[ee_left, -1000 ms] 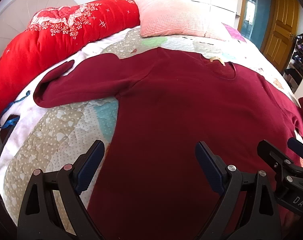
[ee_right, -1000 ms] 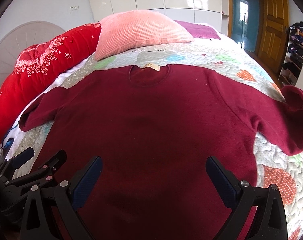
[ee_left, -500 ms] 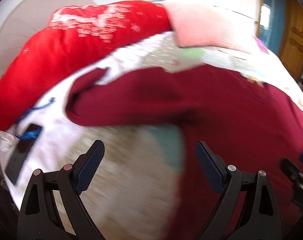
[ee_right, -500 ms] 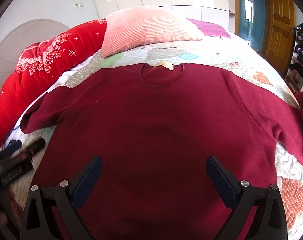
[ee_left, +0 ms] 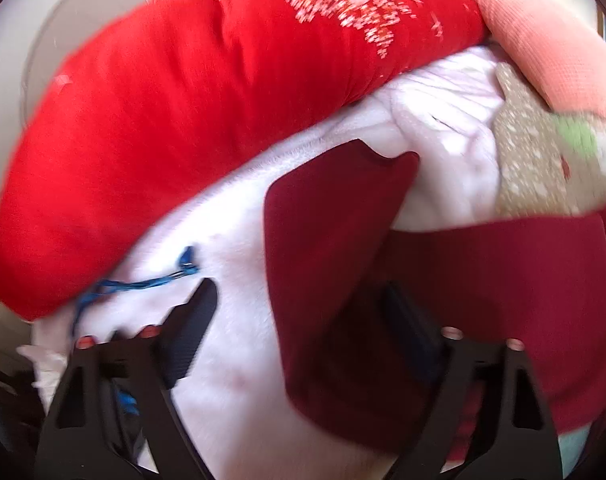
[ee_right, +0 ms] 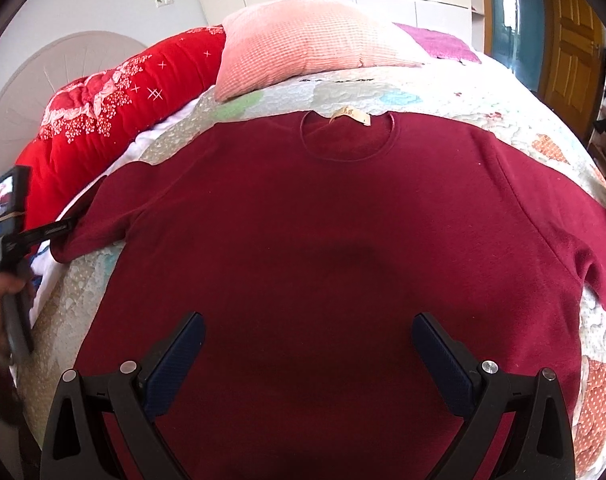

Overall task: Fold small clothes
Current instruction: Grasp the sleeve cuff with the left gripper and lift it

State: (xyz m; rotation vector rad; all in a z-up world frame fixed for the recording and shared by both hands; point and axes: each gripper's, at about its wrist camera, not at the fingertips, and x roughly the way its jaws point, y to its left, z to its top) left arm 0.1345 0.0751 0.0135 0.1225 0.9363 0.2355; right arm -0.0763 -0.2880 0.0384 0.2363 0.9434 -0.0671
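A dark red long-sleeved sweater (ee_right: 335,240) lies flat, front up, on the quilted bed, collar with a tan label (ee_right: 349,115) at the far side. My right gripper (ee_right: 307,344) is open, hovering over the sweater's lower middle. My left gripper (ee_left: 299,320) is open at the sweater's left sleeve cuff (ee_left: 335,248); its right finger lies over the dark red cloth and its left finger over white bedding. In the right wrist view the left gripper (ee_right: 59,230) shows at the far left, at the sleeve end (ee_right: 87,232).
A red quilted duvet (ee_left: 183,128) lies rolled along the bed's left side, a pink pillow (ee_right: 315,40) behind the collar. A blue cord (ee_left: 143,284) lies on the white sheet (ee_left: 239,352) near my left gripper. Patchwork quilt (ee_right: 483,104), wardrobe and wooden door (ee_right: 571,48) beyond.
My left gripper has swung left from the sweater's lower body out to the left sleeve cuff and come in close. My right gripper has shifted slightly, staying open over the sweater.
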